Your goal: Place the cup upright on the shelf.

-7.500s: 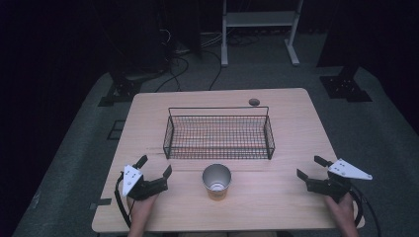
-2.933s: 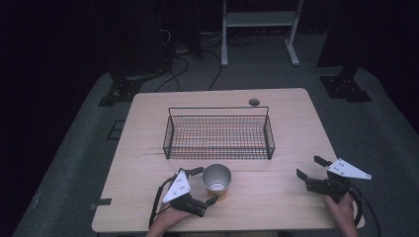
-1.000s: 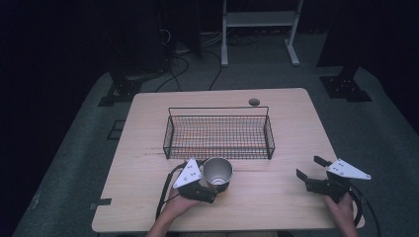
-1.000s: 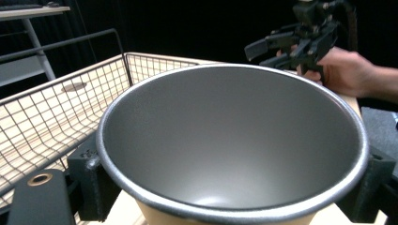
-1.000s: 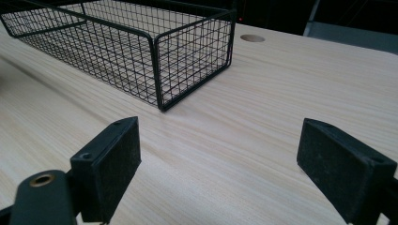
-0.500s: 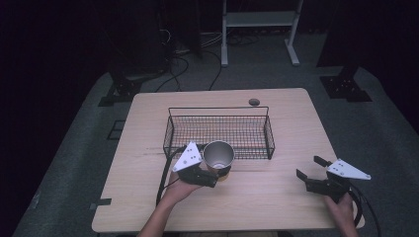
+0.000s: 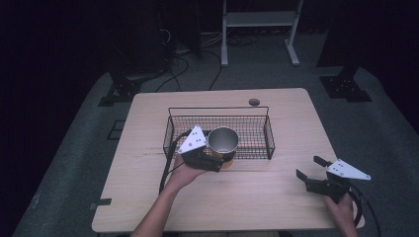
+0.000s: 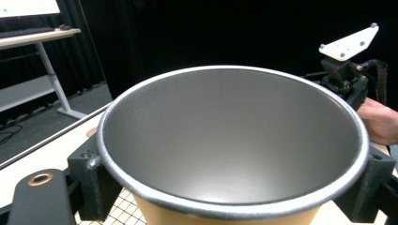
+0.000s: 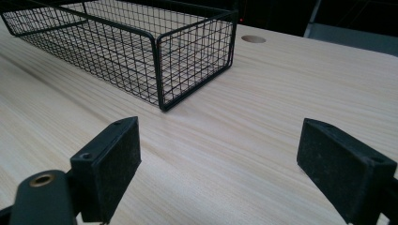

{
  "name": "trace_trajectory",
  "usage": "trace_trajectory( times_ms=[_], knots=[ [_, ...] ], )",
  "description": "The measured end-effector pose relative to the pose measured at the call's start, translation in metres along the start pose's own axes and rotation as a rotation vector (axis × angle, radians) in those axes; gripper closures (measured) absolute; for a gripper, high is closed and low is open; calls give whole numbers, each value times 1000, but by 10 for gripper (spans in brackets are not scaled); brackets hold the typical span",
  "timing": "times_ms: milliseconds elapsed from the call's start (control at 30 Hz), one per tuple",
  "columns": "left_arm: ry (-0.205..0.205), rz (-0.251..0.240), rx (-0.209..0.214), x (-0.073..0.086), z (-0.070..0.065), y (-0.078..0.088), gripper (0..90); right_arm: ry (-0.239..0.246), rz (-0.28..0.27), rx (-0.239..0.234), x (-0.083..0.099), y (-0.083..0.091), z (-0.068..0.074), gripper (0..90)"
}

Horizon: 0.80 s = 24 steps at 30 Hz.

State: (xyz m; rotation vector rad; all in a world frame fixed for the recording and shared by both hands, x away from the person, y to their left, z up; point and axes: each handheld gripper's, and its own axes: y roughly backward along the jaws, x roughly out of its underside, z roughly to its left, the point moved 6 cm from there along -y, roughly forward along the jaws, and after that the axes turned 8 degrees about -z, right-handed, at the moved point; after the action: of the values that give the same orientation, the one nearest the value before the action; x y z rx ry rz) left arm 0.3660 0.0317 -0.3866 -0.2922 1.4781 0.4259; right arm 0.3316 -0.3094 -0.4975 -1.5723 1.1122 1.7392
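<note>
A: Where's the cup (image 7: 223, 141)?

B: Upright, clamped between the left gripper (image 7: 213, 163)'s jaws, held over the near wall of the wire basket (image 7: 268, 134). The pads grip its tan wall just under the rim.

A: What could go wrong?

B: If it's lowered too soon, the base could catch the top wire and tip — or slip, since the tapered wall gives the pads little purchase.

A: The right gripper (image 7: 309, 174)?

B: Jaws spread wide with nothing between them, low over the table (image 7: 276, 197), well apart from the basket.
</note>
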Motion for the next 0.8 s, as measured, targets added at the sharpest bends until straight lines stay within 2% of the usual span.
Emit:
trace_trajectory(
  times_ms=[200, 300, 800],
  knots=[
    [-14, 4, -4, -5, 6, -5, 125, -3, -3, -2, 0, 0, -1, 128],
    [-5, 2, -5, -8, 9, -6, 125, 0, -1, -1, 0, 0, 0, 128],
    [-13, 4, -24, -21, 29, -12, 126, -4, -3, -1, 0, 0, 0, 129]
  ],
)
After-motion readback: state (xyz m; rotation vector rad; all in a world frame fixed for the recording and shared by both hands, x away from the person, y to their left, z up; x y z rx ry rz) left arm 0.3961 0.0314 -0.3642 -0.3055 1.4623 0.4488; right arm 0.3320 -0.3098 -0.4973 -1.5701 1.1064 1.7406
